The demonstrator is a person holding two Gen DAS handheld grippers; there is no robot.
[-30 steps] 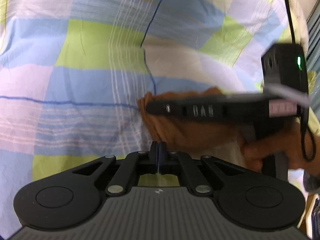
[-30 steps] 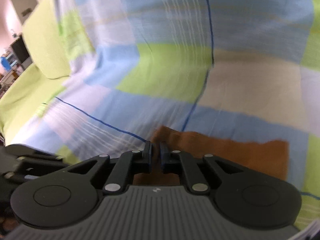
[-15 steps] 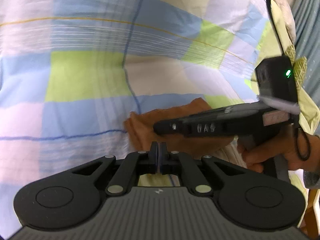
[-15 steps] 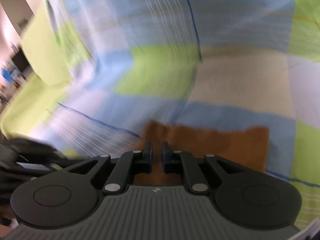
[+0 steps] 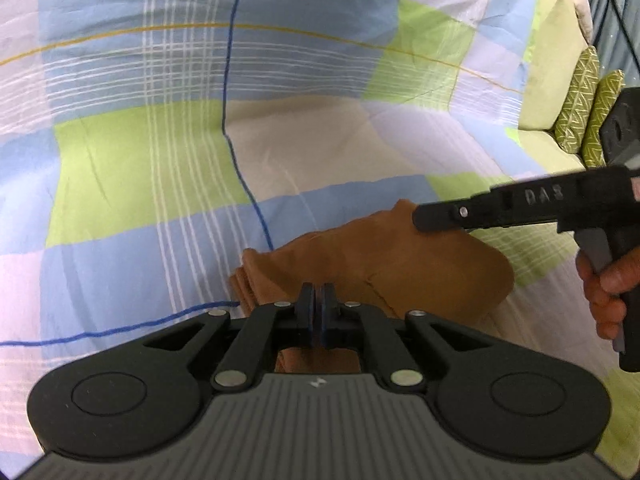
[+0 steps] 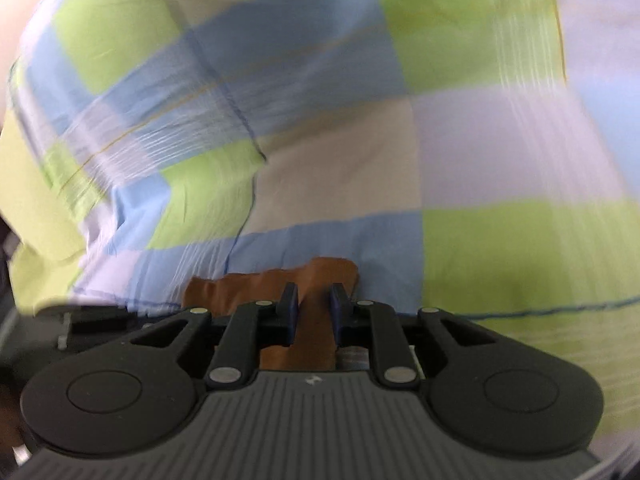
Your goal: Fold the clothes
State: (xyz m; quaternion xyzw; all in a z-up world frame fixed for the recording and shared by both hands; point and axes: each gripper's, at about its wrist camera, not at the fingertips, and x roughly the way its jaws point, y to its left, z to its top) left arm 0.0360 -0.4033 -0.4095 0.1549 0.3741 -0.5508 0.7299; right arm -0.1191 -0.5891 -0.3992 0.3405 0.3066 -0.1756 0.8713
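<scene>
With the left gripper (image 5: 319, 300) pinched closed above the folded brown garment (image 5: 380, 264) and the right gripper (image 6: 314, 300) parted over it, the 2 tools lifting away carelessly could snag an edge and spring the layers open.

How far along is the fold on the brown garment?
Done: the brown garment lies bunched in stacked layers on the plaid bedsheet. In hand: the left gripper is shut at its near edge; the right gripper has its jaws apart over the cloth. Left: flattening and squaring the fold, which looks lumpy.
</scene>
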